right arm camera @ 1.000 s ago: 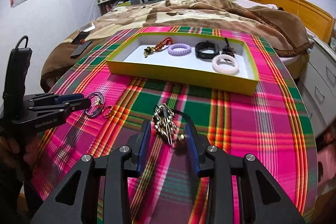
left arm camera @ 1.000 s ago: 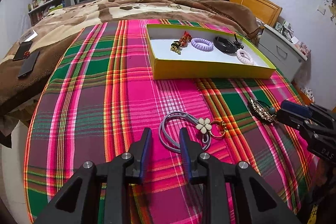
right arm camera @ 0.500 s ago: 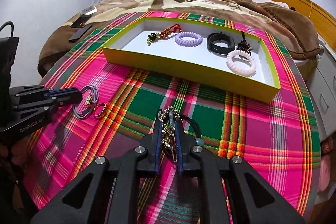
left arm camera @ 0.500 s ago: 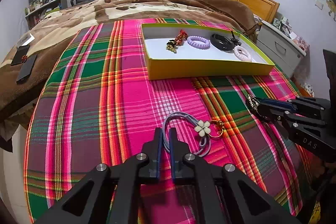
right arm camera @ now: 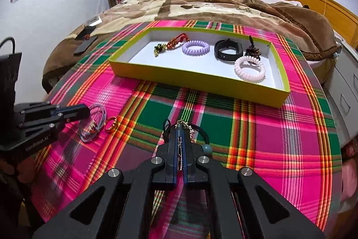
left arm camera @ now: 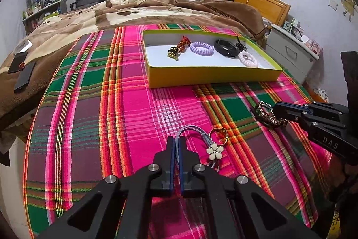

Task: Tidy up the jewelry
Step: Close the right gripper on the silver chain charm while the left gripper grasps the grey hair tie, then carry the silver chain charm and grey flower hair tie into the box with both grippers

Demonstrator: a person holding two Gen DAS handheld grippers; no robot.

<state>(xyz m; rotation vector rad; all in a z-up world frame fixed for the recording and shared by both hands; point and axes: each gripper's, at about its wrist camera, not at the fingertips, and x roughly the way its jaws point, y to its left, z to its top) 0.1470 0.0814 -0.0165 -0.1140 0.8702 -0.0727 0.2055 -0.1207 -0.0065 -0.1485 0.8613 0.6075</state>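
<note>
Left gripper (left arm camera: 176,145) is pinching the grey-blue cord loop (left arm camera: 190,129) on the plaid tablecloth (left arm camera: 94,109), jaws just closed. Right gripper (right arm camera: 179,133) is clamping the beaded chain bracelet (right arm camera: 179,145), short of the yellow tray (right arm camera: 201,80).

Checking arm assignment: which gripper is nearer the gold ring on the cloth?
Left. The left gripper is shut on the grey flower hair tie right beside the gold ring; the right gripper is farther off, shut on the beaded chain.
</note>
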